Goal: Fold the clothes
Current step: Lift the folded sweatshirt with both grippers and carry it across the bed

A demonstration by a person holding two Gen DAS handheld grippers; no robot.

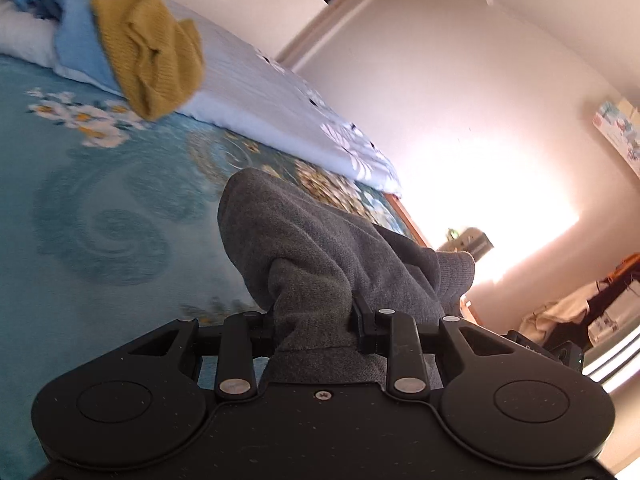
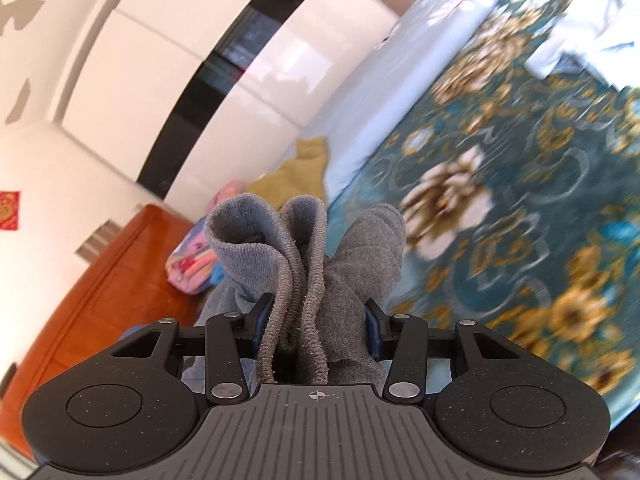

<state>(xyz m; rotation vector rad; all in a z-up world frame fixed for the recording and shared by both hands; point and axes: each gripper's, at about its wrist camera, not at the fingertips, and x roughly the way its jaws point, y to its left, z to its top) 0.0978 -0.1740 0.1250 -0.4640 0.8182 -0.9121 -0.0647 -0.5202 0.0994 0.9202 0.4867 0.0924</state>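
Left tongs (image 1: 314,328): I see them clenched on a bunch of the grey garment (image 1: 304,248), which rises between the fingers, above the bed (image 1: 100,220).
Right tongs (image 2: 316,328): clamped on its ribbed hem (image 2: 296,280), folds standing up between the pads.
Mustard knit (image 1: 148,52): lying well beyond, near the white quilt (image 1: 280,108).

grey knit garment (image 1: 304,248) | bunched, clamped at both ends | lifted above bedspread

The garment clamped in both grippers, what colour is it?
Grey garment, a knit; its ribbed edge shows best in the right wrist view.
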